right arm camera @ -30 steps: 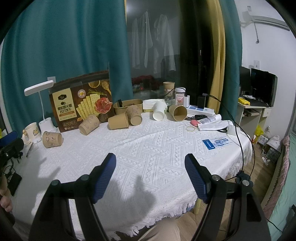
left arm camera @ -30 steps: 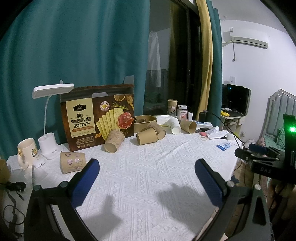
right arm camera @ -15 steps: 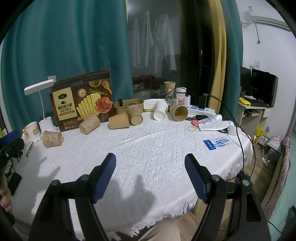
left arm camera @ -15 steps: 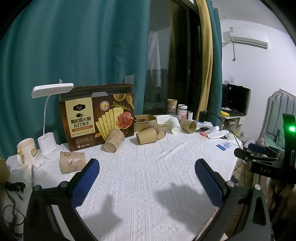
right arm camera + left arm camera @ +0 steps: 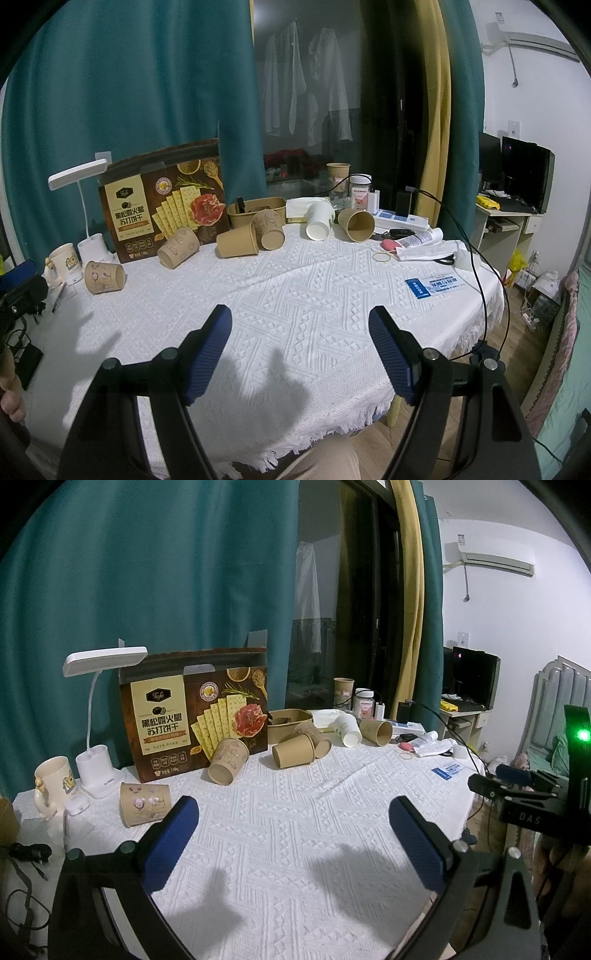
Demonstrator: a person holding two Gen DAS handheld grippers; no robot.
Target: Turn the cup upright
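Nearest the cameras, the left gripper (image 5: 291, 834) and right gripper (image 5: 299, 347) hang above the desk (image 5: 295, 849), each with its blue-padded fingers (image 5: 208, 345) spread wide apart and holding nothing. Beyond them, on the white woven cloth, six paper cups lie tipped on their sides in a loose row before the cracker box (image 5: 195, 709): a flower-printed cup (image 5: 144, 804) left of the box, a patterned cup (image 5: 227, 761) touching its front, two brown cups (image 5: 295, 755) just right of it, then a white cup (image 5: 347, 729) and another brown cup (image 5: 376, 732) farther right. A white lamp (image 5: 98, 716) and a mug (image 5: 53, 788) stand left of the box.
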